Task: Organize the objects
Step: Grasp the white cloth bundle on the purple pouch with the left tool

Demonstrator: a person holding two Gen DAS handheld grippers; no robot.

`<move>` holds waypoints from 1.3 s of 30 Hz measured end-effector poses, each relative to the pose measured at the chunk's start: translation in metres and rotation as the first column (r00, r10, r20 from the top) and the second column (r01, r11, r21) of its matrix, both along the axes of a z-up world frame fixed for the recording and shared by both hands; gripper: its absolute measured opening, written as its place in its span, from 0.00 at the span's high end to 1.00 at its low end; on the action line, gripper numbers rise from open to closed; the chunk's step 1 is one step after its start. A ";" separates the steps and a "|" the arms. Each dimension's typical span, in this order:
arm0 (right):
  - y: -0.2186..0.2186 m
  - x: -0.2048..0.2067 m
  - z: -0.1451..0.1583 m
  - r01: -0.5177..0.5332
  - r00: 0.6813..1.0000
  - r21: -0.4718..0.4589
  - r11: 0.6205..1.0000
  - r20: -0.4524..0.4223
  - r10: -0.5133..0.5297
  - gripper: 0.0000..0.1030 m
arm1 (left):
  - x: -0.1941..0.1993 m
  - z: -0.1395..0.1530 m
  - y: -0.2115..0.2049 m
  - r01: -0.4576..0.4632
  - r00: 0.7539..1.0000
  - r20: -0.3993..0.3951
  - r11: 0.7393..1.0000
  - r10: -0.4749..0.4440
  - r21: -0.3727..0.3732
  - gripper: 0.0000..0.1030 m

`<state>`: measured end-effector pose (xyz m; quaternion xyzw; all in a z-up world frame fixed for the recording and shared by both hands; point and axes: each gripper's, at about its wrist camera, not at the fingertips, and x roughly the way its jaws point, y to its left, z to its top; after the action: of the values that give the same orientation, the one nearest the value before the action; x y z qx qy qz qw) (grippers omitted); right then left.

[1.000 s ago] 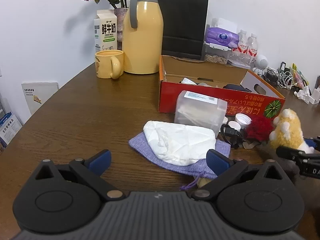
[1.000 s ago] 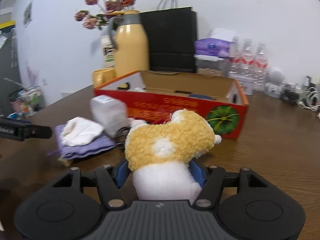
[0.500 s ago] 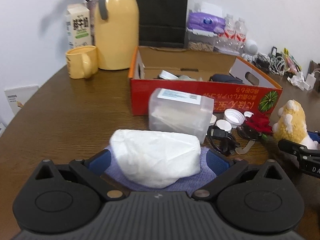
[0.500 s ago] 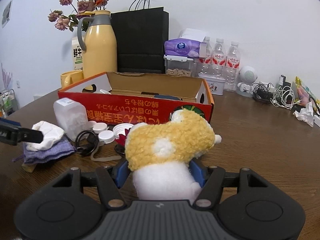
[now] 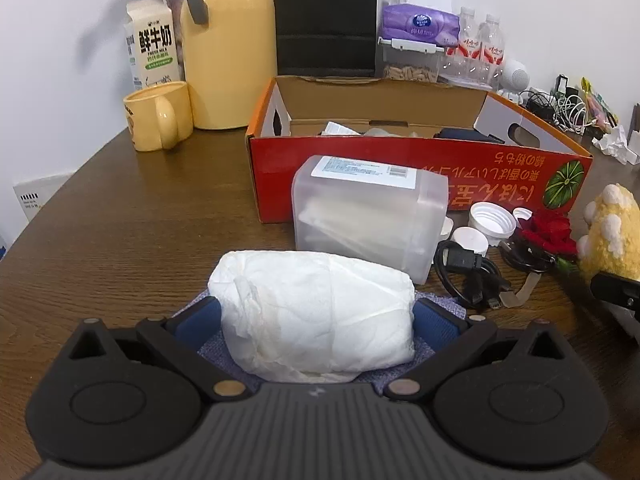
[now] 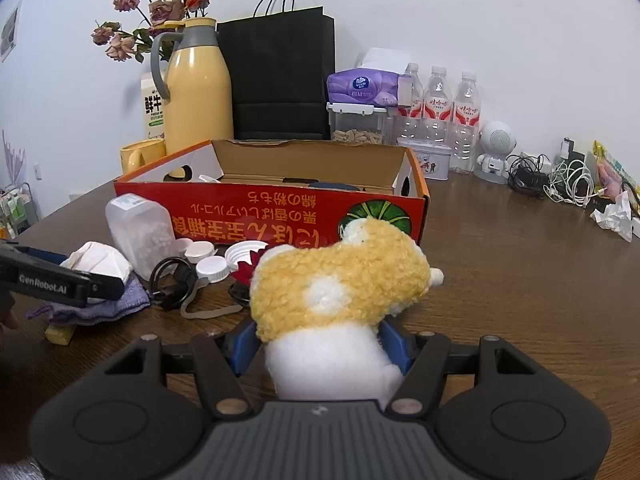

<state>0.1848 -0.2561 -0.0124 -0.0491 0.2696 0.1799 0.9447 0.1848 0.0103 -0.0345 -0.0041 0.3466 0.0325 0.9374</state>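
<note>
Crowding a brown table [image 6: 520, 272] by a white wall [image 6: 480, 20]: right gripper [image 6: 318, 346] clamps plush [image 6: 340, 280]; left gripper [image 5: 316, 322] straddles wad [image 5: 316, 312], seemingly unclenched.

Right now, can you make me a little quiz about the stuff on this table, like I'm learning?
1. True or false: the right gripper holds the yellow plush toy.
2. What lies under the white wad between the left gripper fingers? A) purple cloth B) red box C) mug
3. Fill in: the clear plastic container stands in front of the ___ box.

Key: 1 true; 2 A, the purple cloth; 3 red.
</note>
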 end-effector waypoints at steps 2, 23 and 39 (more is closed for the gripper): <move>0.000 0.000 0.000 0.000 1.000 0.001 1.000 -0.001 0.000 0.39 | -0.001 0.000 0.002 -0.004 1.000 0.006 1.000 0.004 -0.012 0.00; -0.004 -0.001 0.003 0.003 1.000 0.012 1.000 0.010 -0.003 0.39 | -0.029 0.008 -0.002 -0.020 0.990 0.136 1.000 0.022 -0.017 0.35; -0.007 -0.009 0.004 0.009 1.000 0.025 1.000 0.023 -0.009 0.39 | -0.047 0.013 0.002 -0.038 0.984 0.174 0.999 0.044 -0.039 0.29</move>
<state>0.1762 -0.2626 -0.0088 -0.0385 0.2565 0.1783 0.9492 0.1381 0.0124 -0.0215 -0.0309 0.2635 0.0452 0.9631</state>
